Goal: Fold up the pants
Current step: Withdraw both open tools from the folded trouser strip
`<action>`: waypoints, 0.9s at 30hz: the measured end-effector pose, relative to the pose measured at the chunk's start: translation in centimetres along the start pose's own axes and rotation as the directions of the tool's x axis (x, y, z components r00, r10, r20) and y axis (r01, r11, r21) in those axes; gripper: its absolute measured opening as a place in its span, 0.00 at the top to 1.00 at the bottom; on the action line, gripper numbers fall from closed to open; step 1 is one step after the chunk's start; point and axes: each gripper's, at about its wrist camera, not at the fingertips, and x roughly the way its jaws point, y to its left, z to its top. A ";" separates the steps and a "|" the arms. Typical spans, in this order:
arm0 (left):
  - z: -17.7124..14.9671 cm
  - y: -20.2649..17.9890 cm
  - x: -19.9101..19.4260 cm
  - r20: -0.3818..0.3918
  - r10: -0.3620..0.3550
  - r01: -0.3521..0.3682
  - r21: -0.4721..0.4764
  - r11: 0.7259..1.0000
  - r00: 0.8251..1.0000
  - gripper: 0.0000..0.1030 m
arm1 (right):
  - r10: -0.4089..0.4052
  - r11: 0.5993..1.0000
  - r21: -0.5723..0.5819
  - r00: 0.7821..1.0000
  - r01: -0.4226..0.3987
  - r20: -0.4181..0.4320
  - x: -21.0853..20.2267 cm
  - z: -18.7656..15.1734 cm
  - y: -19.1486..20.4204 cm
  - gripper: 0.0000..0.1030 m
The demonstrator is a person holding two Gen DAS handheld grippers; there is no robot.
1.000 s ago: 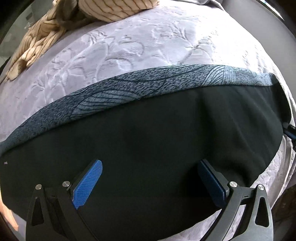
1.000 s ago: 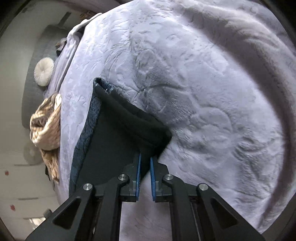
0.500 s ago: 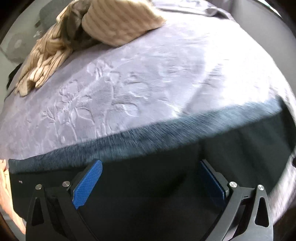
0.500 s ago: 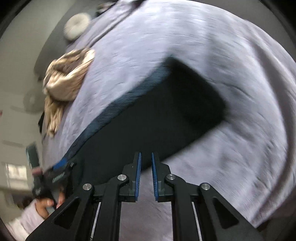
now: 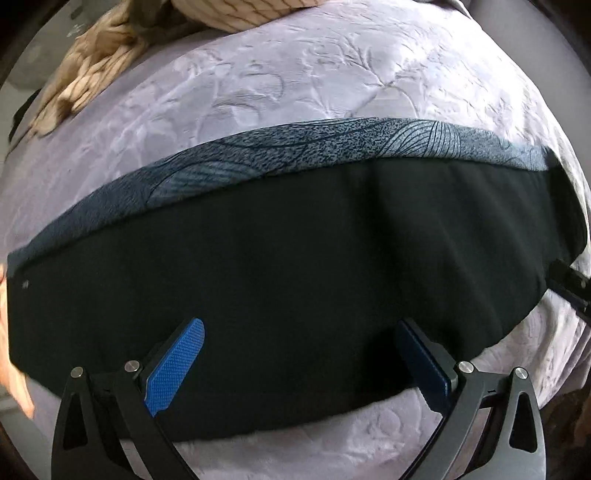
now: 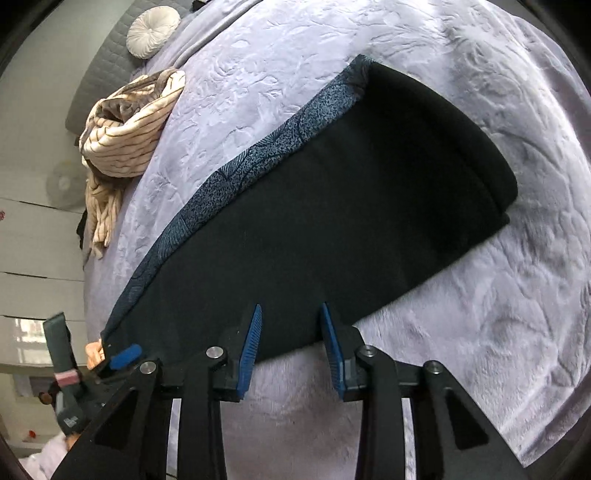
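A pair of black pants [image 5: 295, 266] lies folded into a long, flat strip across a pale lavender bedspread [image 5: 280, 85] with an embossed leaf pattern. A band of blue-grey printed fabric [image 5: 314, 147] runs along the far edge of the strip.

In the left wrist view, the left gripper [image 5: 299, 354] hovers over the near edge of the pants with its blue-padded fingers [image 5: 177, 365] spread wide apart, holding nothing. Part of the other tool's black frame shows at the right end of the strip.

In the right wrist view, the right gripper [image 6: 290, 345] sits at the near edge of the pants [image 6: 332, 206] with its fingers parted and nothing between them. The strip runs away diagonally, its thick folded end toward the upper right.

Beyond the pants, near the head of the bed, a crumpled cream throw with thin brown stripes [image 6: 125, 129] lies bunched on the bedspread [image 6: 480, 332], well apart from the pants. A round white tufted cushion [image 6: 153, 31] rests against a grey quilted headboard [image 6: 107, 70]. Nothing lies on top of the pants.
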 end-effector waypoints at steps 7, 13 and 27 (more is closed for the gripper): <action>-1.4 -0.4 -3.1 0.006 0.048 -0.048 0.017 0.999 0.999 0.00 | 0.056 0.998 0.025 0.998 -0.056 -0.038 -1.9 -1.7 0.0 0.37; -3.0 -0.9 -4.6 -0.007 0.063 -0.063 0.014 0.998 0.998 0.00 | 0.100 0.995 0.025 0.986 -0.098 -0.137 -2.1 -3.4 0.8 0.20; -2.4 -2.4 -8.0 0.035 0.100 -0.103 0.069 0.992 0.994 0.00 | 0.112 0.993 -0.014 0.975 -0.117 -0.190 -2.0 -5.1 2.9 0.00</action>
